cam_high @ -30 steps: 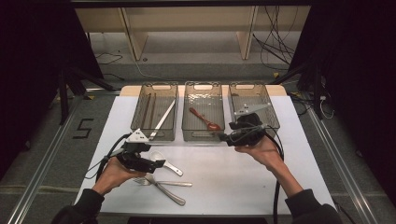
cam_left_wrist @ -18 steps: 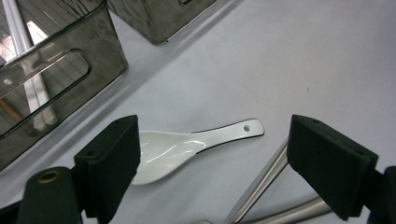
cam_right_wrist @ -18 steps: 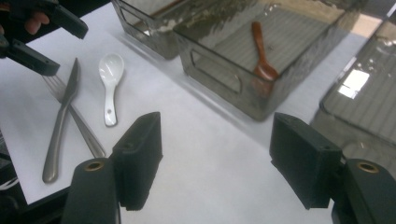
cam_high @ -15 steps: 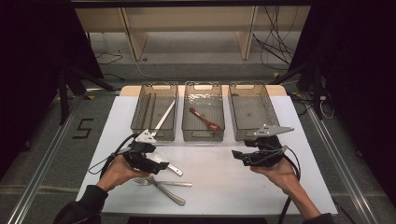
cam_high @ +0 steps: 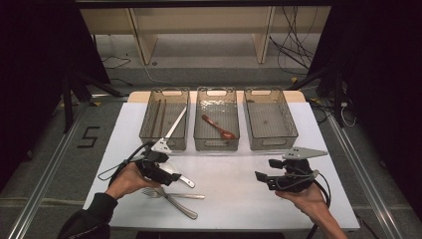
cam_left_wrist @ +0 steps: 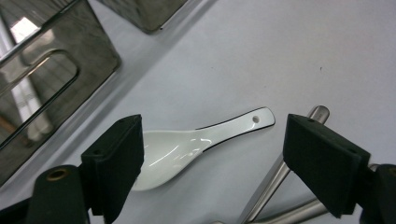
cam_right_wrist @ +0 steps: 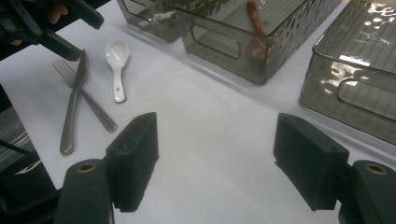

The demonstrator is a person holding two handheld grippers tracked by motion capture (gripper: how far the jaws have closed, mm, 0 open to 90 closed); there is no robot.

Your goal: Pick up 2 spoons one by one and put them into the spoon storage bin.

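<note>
A white ceramic spoon (cam_left_wrist: 187,144) lies on the white table (cam_high: 234,199), between the jaws of my left gripper (cam_left_wrist: 212,135). Those jaws have just been closing further, but their pads stand clear of the spoon. In the high view the left gripper (cam_high: 166,174) hovers low over the spoon (cam_high: 175,172) at the front left. My right gripper (cam_high: 266,170) is at the front right, pointing left. Its jaws (cam_right_wrist: 219,135) have just been opening, with nothing between them, over bare table.
A fork (cam_right_wrist: 88,100) and a knife (cam_right_wrist: 74,102) lie crossed beside the spoon (cam_right_wrist: 116,60). Three clear bins stand at the back: the left bin (cam_high: 149,130) holds chopsticks and a white utensil, the middle bin (cam_high: 216,142) a brown spoon (cam_high: 219,127), the right bin (cam_high: 271,142) nothing.
The right hand has drawn back from the right bin toward the table's front and sunk lower. The left hand has stayed over the white spoon.
</note>
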